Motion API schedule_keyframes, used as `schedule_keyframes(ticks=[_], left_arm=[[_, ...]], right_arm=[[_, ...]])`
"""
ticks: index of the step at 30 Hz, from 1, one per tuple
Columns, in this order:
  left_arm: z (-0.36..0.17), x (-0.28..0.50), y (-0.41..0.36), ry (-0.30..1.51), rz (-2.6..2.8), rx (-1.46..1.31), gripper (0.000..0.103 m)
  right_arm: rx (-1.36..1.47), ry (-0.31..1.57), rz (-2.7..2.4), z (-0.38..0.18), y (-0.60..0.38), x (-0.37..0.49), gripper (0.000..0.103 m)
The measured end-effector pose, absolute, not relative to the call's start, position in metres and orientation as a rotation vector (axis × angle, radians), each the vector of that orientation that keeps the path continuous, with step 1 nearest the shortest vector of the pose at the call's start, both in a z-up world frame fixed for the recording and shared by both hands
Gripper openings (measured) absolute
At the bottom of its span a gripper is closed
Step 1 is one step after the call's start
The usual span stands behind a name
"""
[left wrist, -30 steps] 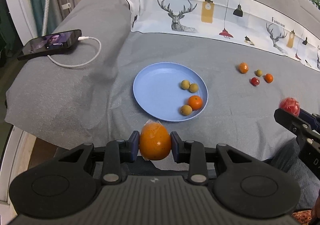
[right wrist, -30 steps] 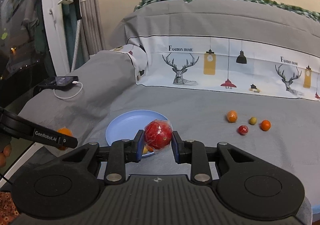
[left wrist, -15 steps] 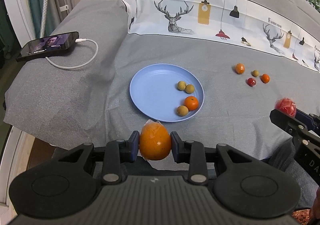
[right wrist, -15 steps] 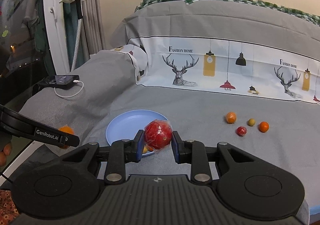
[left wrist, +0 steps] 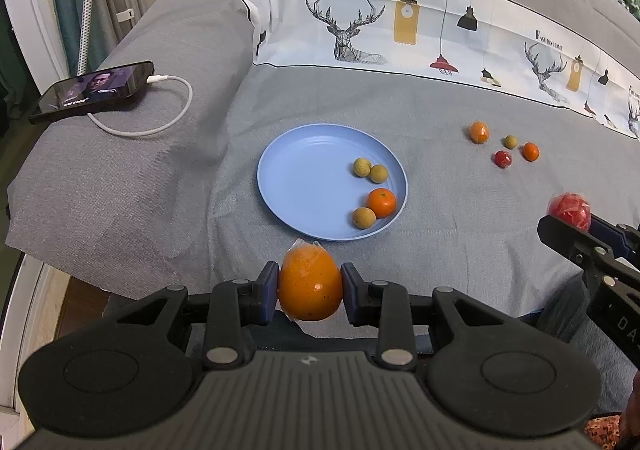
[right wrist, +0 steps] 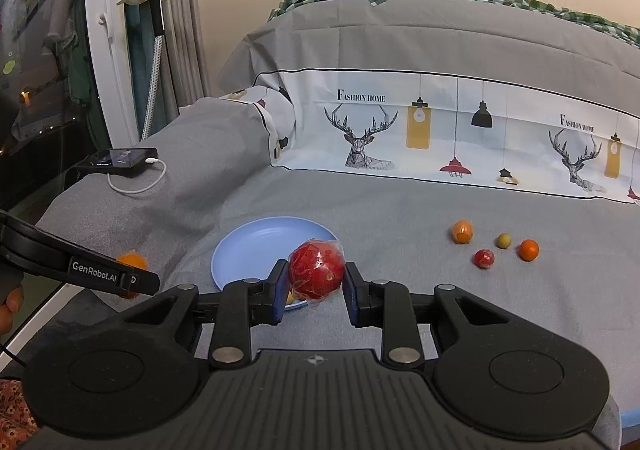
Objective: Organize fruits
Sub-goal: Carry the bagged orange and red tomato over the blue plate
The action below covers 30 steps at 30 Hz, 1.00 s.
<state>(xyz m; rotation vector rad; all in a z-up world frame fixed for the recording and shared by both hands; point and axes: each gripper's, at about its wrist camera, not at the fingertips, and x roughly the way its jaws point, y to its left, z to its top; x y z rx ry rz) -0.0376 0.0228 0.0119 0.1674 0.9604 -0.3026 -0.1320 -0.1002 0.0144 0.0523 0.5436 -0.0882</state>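
Fruit in slippery film: left gripper [left wrist: 310, 292] fingers clamp the plastic-wrapped oval orange [left wrist: 310, 288] across its middle, right gripper [right wrist: 316, 290] fingers pinch the wrapped round red fruit [right wrist: 316, 269]; both look firm and light.

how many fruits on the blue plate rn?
4, all on the right half of the blue plate: two tan round fruits touching, one small orange, one more tan fruit against it near the rim. None seem hidden.
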Motion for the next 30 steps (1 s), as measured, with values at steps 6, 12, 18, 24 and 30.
schedule_keyframes(ticks=[6,12,18,24,30], left_arm=[[0.012,-0.036,0.024,0.962,-0.304,0.166,0.037],[0.012,-0.036,0.024,0.963,-0.303,0.164,0.037],[0.011,-0.031,0.025,0.969,-0.303,0.159,0.037],[0.009,-0.025,0.025,0.972,-0.301,0.156,0.037],[0.008,-0.012,0.025,0.974,-0.296,0.144,0.037]], right_arm=[[0.052,0.549,-0.088,0.013,-0.100,-0.130,0.030],[0.050,0.558,-0.085,0.011,-0.099,-0.128,0.030],[0.047,0.569,-0.083,0.010,-0.098,-0.124,0.030],[0.047,0.585,-0.084,0.007,-0.100,-0.119,0.030],[0.042,0.603,-0.082,0.003,-0.099,-0.110,0.030]])
